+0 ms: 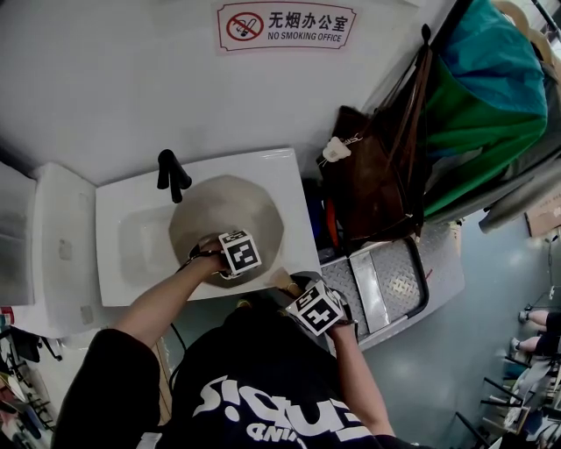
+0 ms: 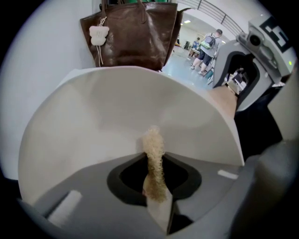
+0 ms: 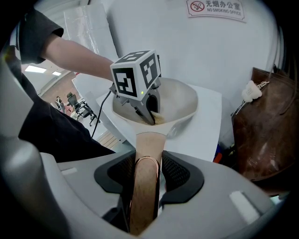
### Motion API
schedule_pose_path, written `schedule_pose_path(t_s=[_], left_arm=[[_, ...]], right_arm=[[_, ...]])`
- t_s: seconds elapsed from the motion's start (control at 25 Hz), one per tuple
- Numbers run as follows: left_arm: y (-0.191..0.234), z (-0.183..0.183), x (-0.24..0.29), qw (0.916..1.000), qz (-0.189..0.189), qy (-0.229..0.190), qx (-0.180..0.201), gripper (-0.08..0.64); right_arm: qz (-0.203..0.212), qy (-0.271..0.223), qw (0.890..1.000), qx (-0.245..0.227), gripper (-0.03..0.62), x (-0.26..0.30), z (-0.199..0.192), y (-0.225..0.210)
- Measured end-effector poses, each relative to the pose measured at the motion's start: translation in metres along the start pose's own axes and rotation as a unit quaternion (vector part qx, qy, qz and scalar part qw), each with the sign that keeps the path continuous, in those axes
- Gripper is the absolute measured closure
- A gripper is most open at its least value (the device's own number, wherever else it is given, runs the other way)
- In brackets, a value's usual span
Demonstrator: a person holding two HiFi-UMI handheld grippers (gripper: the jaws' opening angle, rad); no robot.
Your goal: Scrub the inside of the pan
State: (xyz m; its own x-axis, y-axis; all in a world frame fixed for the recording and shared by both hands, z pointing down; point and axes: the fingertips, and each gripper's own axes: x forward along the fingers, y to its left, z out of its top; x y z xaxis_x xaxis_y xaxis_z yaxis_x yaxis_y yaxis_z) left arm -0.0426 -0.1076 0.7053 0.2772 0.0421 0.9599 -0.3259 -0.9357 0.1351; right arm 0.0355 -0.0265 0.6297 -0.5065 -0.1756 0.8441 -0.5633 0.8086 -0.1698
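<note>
A cream pan (image 1: 223, 210) lies in the white sink (image 1: 272, 167). My left gripper (image 1: 230, 263) reaches down into the pan near its front wall. It is shut on a beige scrubbing pad (image 2: 154, 158), whose tip touches the pan's pale inner wall (image 2: 117, 116). My right gripper (image 1: 298, 292) is at the sink's front right corner. In the right gripper view its jaws (image 3: 145, 168) are shut on the pan's brown handle (image 3: 148, 142). That view also shows the pan bowl (image 3: 182, 100) ahead with the left gripper (image 3: 152, 116) inside it.
A black faucet (image 1: 172, 174) stands at the sink's back edge. A brown leather bag (image 1: 368, 184) hangs just right of the sink, above a metal tread plate (image 1: 394, 281). A white wall with a no-smoking sign (image 1: 287, 26) is behind. People stand far off (image 2: 208, 46).
</note>
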Motion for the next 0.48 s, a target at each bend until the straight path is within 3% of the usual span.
schedule_pose_path(t_s=[0.28,0.48], left_arm=[[0.025,0.027,0.003,0.9969,0.058,-0.052,0.009,0.492],[0.045,0.036,0.003,0.9935,0.085,-0.075,-0.005,0.492]], right_arm=[[-0.004,0.005,1.000,-0.001,0.413,0.000,-0.001,0.000],[-0.007,0.012,1.000,0.000,0.413,0.000,-0.002,0.000]])
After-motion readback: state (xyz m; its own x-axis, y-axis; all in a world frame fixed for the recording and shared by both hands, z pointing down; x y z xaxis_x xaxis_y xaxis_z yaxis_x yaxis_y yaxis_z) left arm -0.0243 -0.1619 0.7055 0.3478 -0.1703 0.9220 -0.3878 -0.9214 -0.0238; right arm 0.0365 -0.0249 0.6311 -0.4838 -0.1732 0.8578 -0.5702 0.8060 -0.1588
